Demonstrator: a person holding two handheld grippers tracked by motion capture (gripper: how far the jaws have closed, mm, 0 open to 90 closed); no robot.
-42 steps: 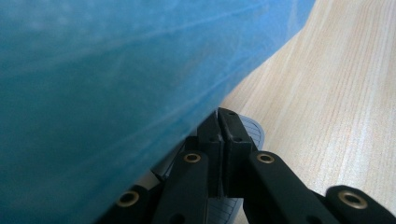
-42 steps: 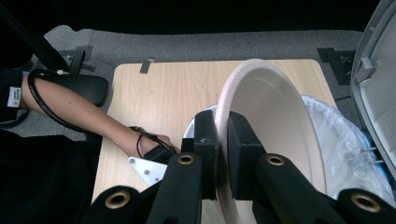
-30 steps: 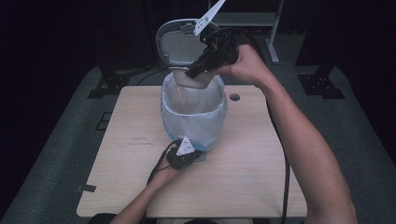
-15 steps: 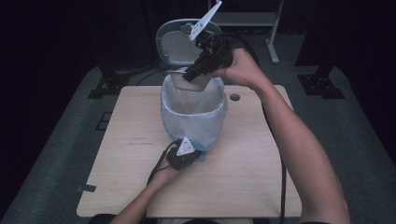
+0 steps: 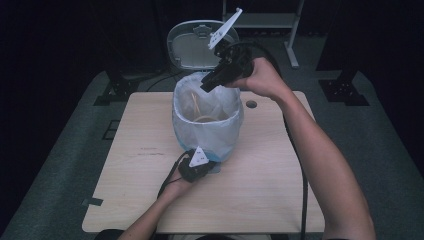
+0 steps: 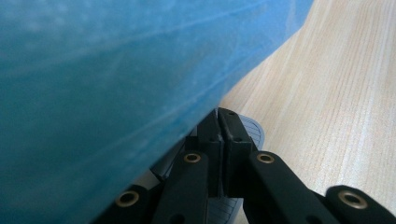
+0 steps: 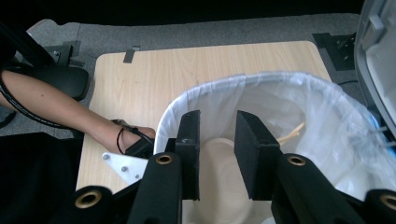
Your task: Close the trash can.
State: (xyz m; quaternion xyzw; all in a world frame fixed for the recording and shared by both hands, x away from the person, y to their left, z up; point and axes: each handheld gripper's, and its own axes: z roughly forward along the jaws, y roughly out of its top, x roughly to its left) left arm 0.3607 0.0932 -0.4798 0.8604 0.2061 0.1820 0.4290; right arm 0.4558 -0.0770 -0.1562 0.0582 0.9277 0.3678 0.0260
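A pedal bin (image 5: 207, 130) with a white liner (image 7: 289, 93) stands mid-table, its grey lid (image 5: 192, 47) raised. My right gripper (image 5: 206, 86) hovers over the bin's far rim, pointing down into it. Its jaws have just been opening and nothing is between them: the right gripper (image 7: 217, 121) is open. Below it a pale cream piece (image 7: 217, 163) and thin sticks (image 7: 292, 133) lie in the liner. My left gripper (image 5: 210, 166) is at the bin's near foot. There the left gripper (image 6: 219, 114) is shut, its tips resting on the ribbed grey pedal (image 6: 251, 130) beside the blue bin wall (image 6: 93, 93).
The light wooden table (image 5: 140, 165) has bare room left, right and in front of the bin. A round hole (image 5: 251, 104) sits near its far right edge. Cables trail from both grippers. Dark floor and stand feet surround the table.
The right gripper's jaws have parted and the pale piece seen at its tips earlier now lies down in the liner. The left gripper has stayed on the pedal.
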